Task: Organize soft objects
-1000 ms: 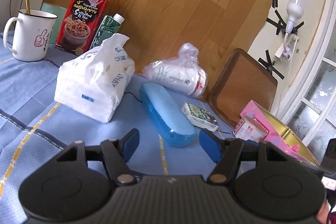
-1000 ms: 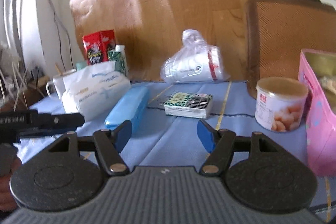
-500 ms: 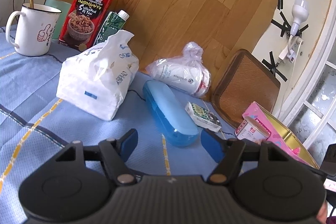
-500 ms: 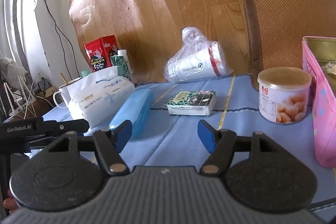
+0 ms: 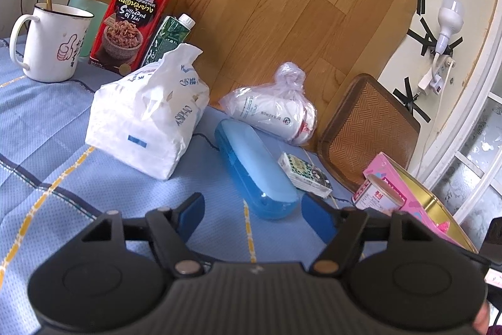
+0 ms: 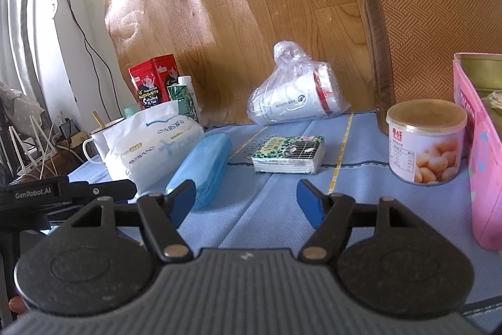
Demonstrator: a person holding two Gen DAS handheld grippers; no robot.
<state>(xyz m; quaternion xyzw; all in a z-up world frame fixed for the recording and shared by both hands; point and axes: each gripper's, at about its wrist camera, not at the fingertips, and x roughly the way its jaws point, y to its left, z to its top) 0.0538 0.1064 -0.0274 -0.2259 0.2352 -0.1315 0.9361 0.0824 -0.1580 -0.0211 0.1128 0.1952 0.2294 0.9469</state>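
Observation:
A white soft tissue pack (image 5: pixel 147 118) lies on the blue tablecloth, left of a blue case (image 5: pixel 255 168); both also show in the right wrist view: the tissue pack (image 6: pixel 153 143), the blue case (image 6: pixel 200 168). A small green pocket tissue pack (image 5: pixel 306 175) (image 6: pixel 288 154) lies right of the case. A clear bag with a white roll (image 5: pixel 276 112) (image 6: pixel 295 96) lies at the back. My left gripper (image 5: pixel 251 209) is open and empty, just short of the case. My right gripper (image 6: pixel 246 200) is open and empty, short of the pocket tissue pack.
A white mug (image 5: pixel 51 41), a red tin (image 5: pixel 135 14) and a green carton (image 5: pixel 168 40) stand at the back left. A round can (image 6: pixel 426 140) and a pink box (image 6: pixel 483 153) stand at the right. A woven mat (image 6: pixel 439 36) leans on the wall.
The left view has shifted slightly, so the objects sit a little more to the right and lower. The right gripper has lifted and steadied. Both stay open.

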